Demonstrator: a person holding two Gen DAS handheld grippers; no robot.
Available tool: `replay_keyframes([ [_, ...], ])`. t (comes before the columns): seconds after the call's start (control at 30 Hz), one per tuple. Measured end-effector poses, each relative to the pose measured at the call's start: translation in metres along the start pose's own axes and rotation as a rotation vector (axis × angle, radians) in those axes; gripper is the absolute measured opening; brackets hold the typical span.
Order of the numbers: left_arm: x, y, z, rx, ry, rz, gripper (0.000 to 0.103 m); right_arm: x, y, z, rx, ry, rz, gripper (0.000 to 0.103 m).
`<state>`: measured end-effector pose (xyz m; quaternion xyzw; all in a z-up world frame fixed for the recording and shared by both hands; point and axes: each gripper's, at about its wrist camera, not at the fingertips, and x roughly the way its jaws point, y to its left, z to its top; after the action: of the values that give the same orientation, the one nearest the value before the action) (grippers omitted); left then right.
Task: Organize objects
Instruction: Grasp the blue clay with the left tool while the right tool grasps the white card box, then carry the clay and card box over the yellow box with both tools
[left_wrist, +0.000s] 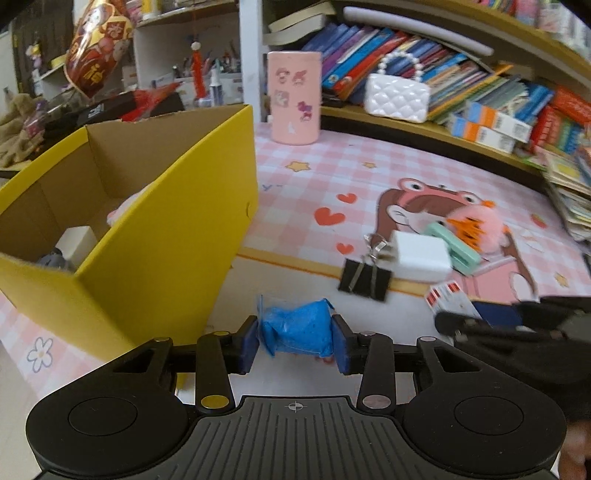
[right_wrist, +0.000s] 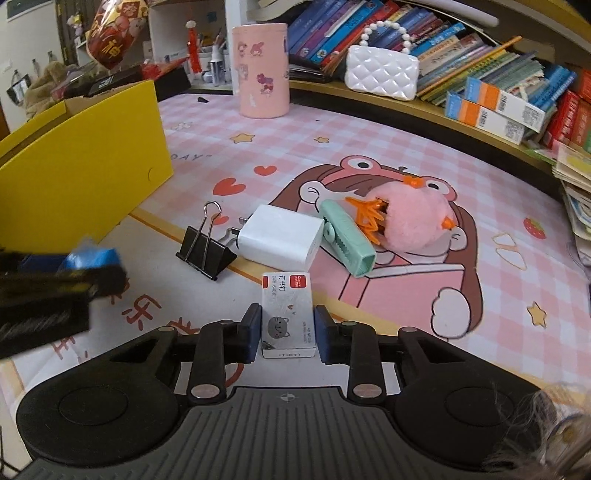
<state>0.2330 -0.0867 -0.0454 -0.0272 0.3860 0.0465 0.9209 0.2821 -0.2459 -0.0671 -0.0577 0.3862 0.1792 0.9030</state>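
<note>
while grippers grip – binder clip (right_wrist: 205, 245) beside charger (right_wrist: 279, 236).

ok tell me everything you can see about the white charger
The white charger is a smooth, glossy plastic block with rounded edges, lying on its side on the pink mat. Its metal prongs point left toward the black binder clip. The mint green clip presses against its right side. Neither gripper touches it.

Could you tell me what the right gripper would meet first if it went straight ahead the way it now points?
Probably the white charger: it lies directly beyond the staple box that the right gripper holds, though depth is hard to judge.
</note>
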Motion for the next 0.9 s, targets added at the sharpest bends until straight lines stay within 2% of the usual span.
replay_keyframes([
  [0.17, -0.025, 0.007, -0.014, 0.045, -0.020, -0.064, 0.039, -0.026, 0.008, -0.009, 0.050, -0.009, -0.034, 0.028],
  [0.43, -0.058, 0.037, -0.033, 0.043, -0.032, -0.144, 0.039, -0.079, 0.037, -0.027, 0.184, 0.003, -0.055, 0.028],
  [0.9, -0.103, 0.119, -0.069, 0.015, -0.040, -0.154, 0.038, -0.115, 0.145, -0.052, 0.103, 0.000, -0.041, 0.028],
])
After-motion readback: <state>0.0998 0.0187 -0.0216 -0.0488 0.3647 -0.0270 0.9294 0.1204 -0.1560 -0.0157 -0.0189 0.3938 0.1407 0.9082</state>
